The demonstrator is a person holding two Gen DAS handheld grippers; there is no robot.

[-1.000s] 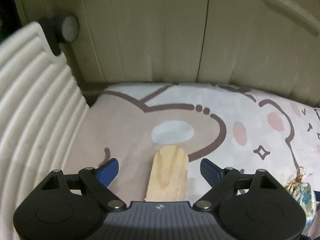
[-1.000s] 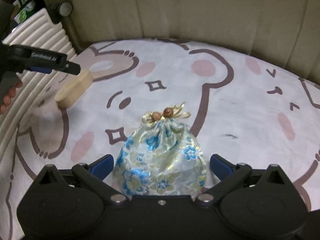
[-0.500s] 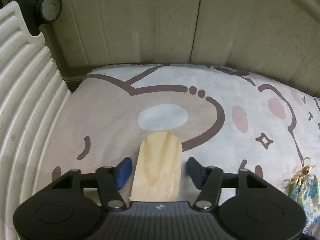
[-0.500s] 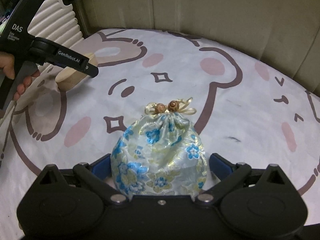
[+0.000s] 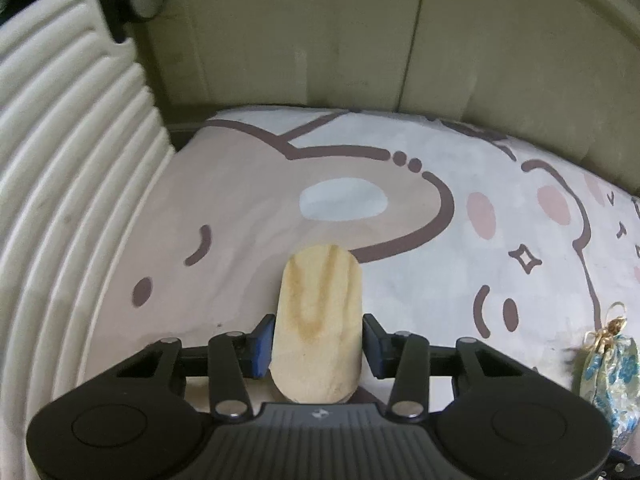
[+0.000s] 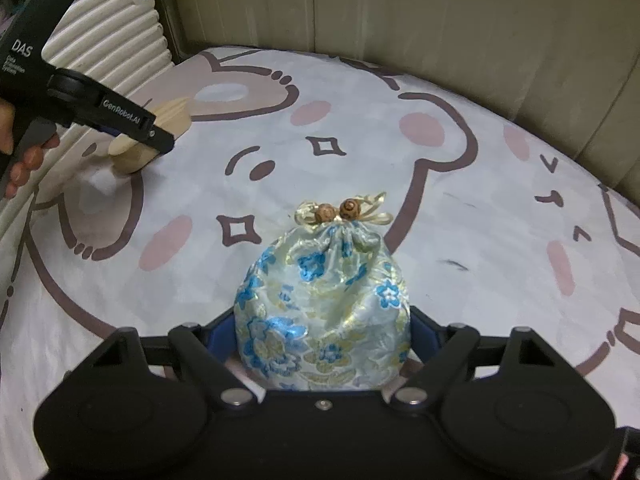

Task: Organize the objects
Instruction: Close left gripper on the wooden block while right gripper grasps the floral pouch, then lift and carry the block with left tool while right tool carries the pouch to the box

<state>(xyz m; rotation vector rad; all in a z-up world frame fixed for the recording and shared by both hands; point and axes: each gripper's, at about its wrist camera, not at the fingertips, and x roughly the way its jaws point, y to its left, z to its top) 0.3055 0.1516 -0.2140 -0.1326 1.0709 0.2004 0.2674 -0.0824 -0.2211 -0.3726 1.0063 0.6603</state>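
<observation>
- Clamping the wooden block [image 5: 318, 320], the left gripper [image 5: 319, 346] has its blue fingers [image 5: 262, 344] pressed on both long sides, the block's long axis running straight ahead between them.
- Closing in just now, the right gripper [image 6: 322, 344] brackets the brocade pouch [image 6: 322, 304]; its fingers [image 6: 221, 334] meet the fabric at both flanks, so it looks gripped.
- Both things rest on the bear-print cushion [image 6: 460, 208], block near the ribbed white board [image 5: 60, 184], pouch well apart from it.
- Each hand already owns its nearer thing; lifting looks next.

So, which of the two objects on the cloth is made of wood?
The rounded wooden block, clamped in the left gripper. The other object, between the right gripper's jaws, is a blue-flowered fabric pouch.
</observation>
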